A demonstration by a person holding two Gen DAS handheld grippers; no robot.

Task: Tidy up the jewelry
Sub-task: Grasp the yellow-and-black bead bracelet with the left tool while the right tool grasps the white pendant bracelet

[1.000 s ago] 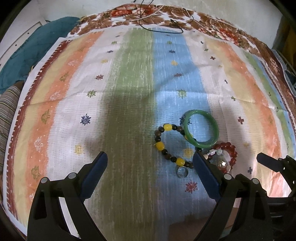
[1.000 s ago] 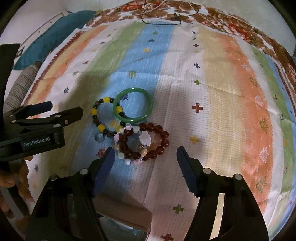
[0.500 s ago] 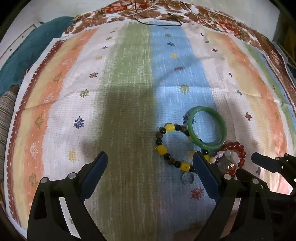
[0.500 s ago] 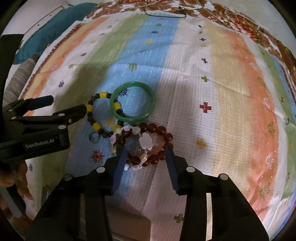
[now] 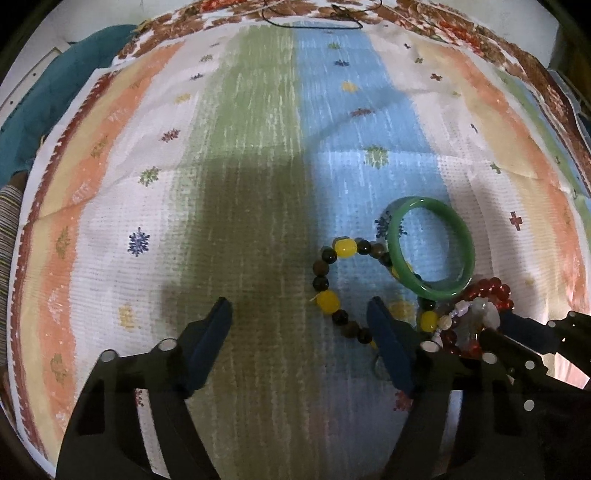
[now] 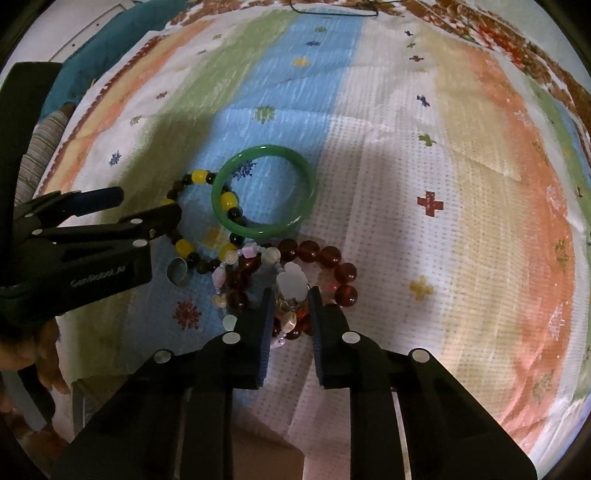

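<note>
A green bangle (image 6: 264, 192) lies on the striped cloth (image 6: 461, 206), overlapping a yellow-and-dark bead bracelet (image 6: 192, 254). A red bead bracelet (image 6: 332, 266) and a pale pink-white bead bracelet with a white charm (image 6: 291, 284) lie tangled just below. My right gripper (image 6: 291, 301) is shut on the tangled red and pale bracelets at their near side. My left gripper (image 5: 299, 314) is open on the cloth, its right finger beside the yellow bead bracelet (image 5: 332, 291); the green bangle also shows in the left wrist view (image 5: 432, 247).
A small silver ring (image 6: 177, 271) lies by the yellow bead bracelet. A black cord (image 6: 332, 9) lies at the far edge of the cloth. Teal fabric (image 5: 55, 92) sits at the far left. A cardboard box edge (image 6: 266, 458) is below the right gripper.
My right gripper has moved forward and closed from wide open onto the tangled red and pale bracelets. My left gripper has narrowed somewhat and moved closer to the yellow bead bracelet.
</note>
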